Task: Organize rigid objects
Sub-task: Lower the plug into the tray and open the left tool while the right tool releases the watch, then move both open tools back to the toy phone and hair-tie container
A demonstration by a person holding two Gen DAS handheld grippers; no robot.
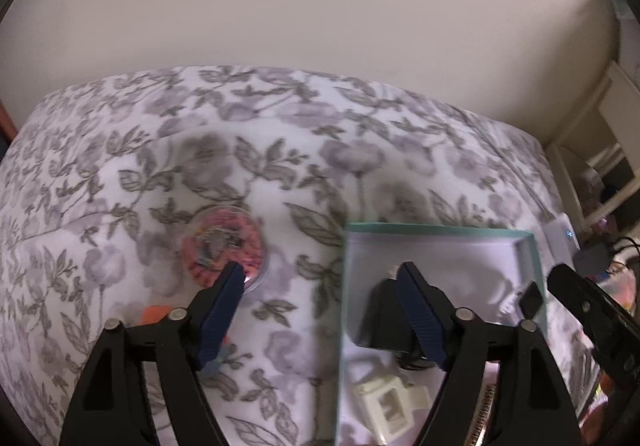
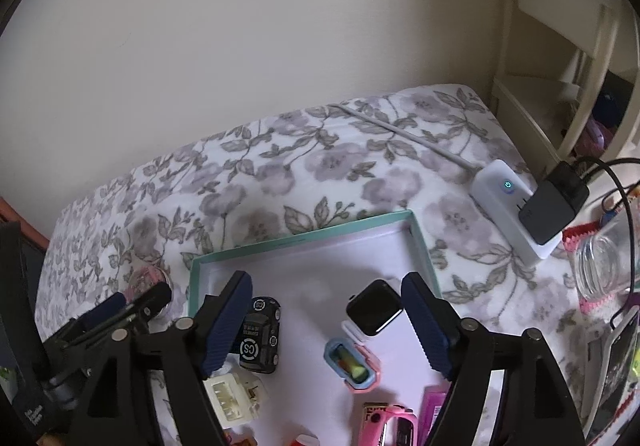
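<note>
My left gripper [image 1: 320, 272] hangs open over the floral bedspread, with nothing between its blue pads. A round clear case [image 1: 224, 246] with pink contents lies by its left fingertip. A shallow teal-rimmed box [image 1: 440, 232] sits under its right finger and holds a black toy car [image 1: 380, 318] and a white plastic connector [image 1: 388, 406]. My right gripper [image 2: 328, 282] is open above the same box [image 2: 304, 238], empty. Below it lie the toy car [image 2: 260, 334], a black smartwatch [image 2: 374, 306], a small pink-and-blue case [image 2: 352, 364], the connector [image 2: 230, 400] and a pink item [image 2: 384, 422].
A white power strip [image 2: 504, 206] with a black adapter [image 2: 556, 202] and cables lies right of the box. A glass jar [image 2: 600, 266] stands at the far right. A cream shelf unit [image 2: 560, 46] and the wall bound the bed. An orange piece [image 1: 154, 312] lies under my left finger.
</note>
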